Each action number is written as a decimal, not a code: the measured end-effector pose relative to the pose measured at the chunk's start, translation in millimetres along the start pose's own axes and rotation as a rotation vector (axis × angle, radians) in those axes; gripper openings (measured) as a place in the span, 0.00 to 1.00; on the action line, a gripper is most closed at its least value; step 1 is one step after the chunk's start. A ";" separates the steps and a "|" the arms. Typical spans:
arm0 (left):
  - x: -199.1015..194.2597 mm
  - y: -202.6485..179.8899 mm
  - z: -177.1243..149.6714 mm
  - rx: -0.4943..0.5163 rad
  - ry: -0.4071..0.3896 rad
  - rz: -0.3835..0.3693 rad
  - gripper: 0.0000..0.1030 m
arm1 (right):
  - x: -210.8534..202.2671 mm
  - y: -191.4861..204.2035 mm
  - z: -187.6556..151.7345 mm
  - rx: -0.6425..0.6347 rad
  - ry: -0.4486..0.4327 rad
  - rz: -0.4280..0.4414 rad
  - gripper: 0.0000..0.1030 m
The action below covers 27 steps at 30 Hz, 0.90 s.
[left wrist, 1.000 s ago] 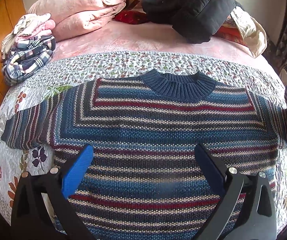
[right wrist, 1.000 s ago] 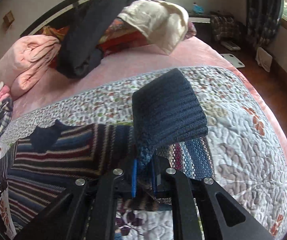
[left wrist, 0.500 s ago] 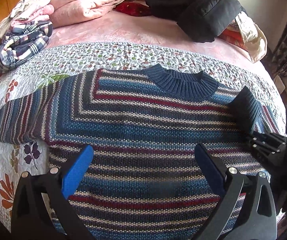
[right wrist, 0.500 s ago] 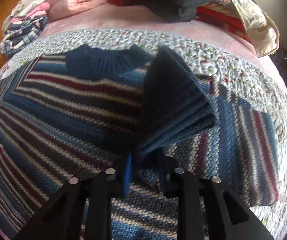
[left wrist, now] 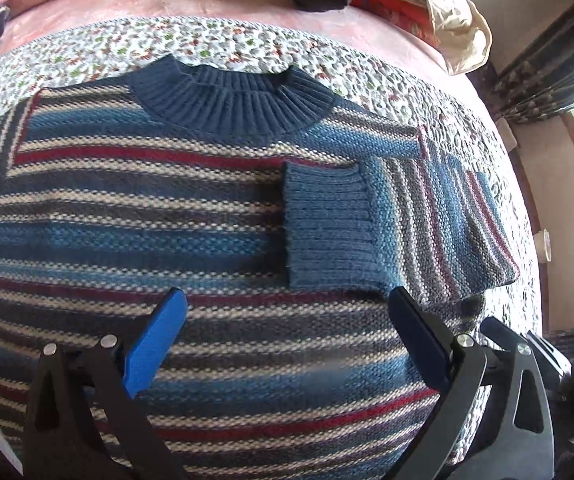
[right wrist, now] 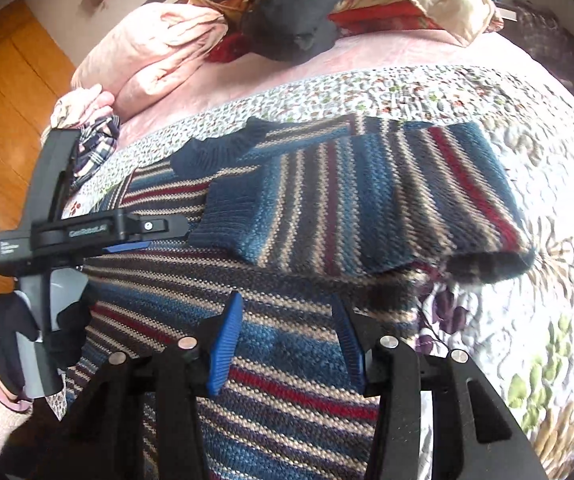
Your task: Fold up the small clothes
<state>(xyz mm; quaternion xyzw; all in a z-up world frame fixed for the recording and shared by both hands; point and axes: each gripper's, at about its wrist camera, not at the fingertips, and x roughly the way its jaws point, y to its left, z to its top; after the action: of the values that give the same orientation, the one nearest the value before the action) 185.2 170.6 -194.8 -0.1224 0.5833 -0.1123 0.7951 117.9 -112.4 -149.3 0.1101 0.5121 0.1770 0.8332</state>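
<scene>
Left wrist view: striped sweater [left wrist: 207, 240] spread flat on floral quilt [left wrist: 247, 48], one sleeve [left wrist: 387, 228] folded across chest, cuff just ahead of left gripper [left wrist: 287, 320]. Jaws wide apart, hovering over sweater body, gripping nothing. Right wrist view: right gripper [right wrist: 291, 328] also spread wide and empty, just short of folded sleeve, above lower body of sweater.
</scene>
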 end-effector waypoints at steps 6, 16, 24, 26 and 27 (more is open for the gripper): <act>37.2 -8.9 13.4 -0.056 0.113 -0.075 0.62 | -18.1 -17.0 -6.3 0.022 -0.027 -0.046 0.46; 1.1 -2.0 16.1 -0.094 -0.018 -0.049 0.06 | -14.2 -24.4 -3.5 0.059 -0.033 -0.085 0.45; -60.4 56.5 18.1 -0.130 -0.166 0.044 0.05 | -17.5 -61.7 20.7 0.242 -0.039 -0.101 0.45; -69.1 73.5 20.3 -0.139 -0.170 0.066 0.05 | -6.5 -73.6 28.6 0.295 -0.012 -0.094 0.46; -74.2 83.8 21.8 -0.146 -0.172 0.076 0.05 | 0.5 -78.7 32.2 0.319 0.002 -0.091 0.46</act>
<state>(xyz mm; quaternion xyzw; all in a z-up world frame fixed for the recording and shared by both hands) 187.2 275.0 -149.0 -0.1671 0.5238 -0.0284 0.8348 161.1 -184.1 -163.9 0.2174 0.5392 0.0555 0.8118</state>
